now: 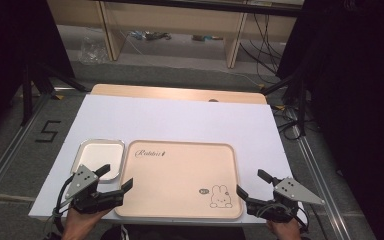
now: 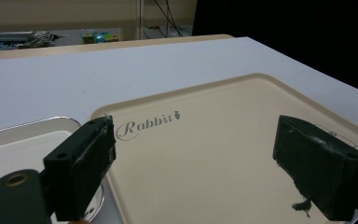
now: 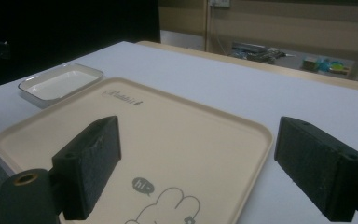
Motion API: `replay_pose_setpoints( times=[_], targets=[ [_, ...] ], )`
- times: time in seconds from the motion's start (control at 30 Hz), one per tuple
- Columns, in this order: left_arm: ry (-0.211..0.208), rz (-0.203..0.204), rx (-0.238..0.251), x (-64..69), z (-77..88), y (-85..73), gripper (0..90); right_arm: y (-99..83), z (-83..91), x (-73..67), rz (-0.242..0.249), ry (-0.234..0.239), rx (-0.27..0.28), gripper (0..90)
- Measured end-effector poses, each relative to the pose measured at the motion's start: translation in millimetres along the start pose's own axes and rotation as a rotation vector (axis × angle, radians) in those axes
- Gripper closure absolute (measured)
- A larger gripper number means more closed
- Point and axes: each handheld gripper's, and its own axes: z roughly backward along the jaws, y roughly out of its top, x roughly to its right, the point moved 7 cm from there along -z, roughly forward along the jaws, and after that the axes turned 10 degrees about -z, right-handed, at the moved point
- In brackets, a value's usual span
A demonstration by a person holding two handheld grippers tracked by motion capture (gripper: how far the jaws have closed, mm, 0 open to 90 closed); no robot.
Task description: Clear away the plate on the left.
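Observation:
A beige tray with a rabbit drawing and the word "Rabbit" lies on the white table sheet near the front edge. A small white dish with a metal rim sits just left of it. My left gripper hovers over the tray's front left corner, jaws wide open and bare, one jaw over the dish, the other over the tray. At the tray's front right corner my right gripper stands open with nothing between its jaws; the tray and the dish lie ahead of it.
The white sheet covers a wooden table whose far edge shows behind it. Beyond are shelf legs, cables and clutter on the floor. Dark stands flank the table on both sides.

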Motion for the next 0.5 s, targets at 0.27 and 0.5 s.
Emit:
replay_pose_setpoints(
  times=[0.27,0.5],
  targets=[
    [0.001,-0.001,-0.002,-1.0,0.3,-0.3,12.7,0.1,0.0,0.0,-0.001,0.0,0.001,15.2],
    [0.01,0.009,-0.003,-2.6,-0.5,-0.7,12.8,0.1,-0.1,0.0,-0.001,0.0,0.001,15.2]
  ],
)
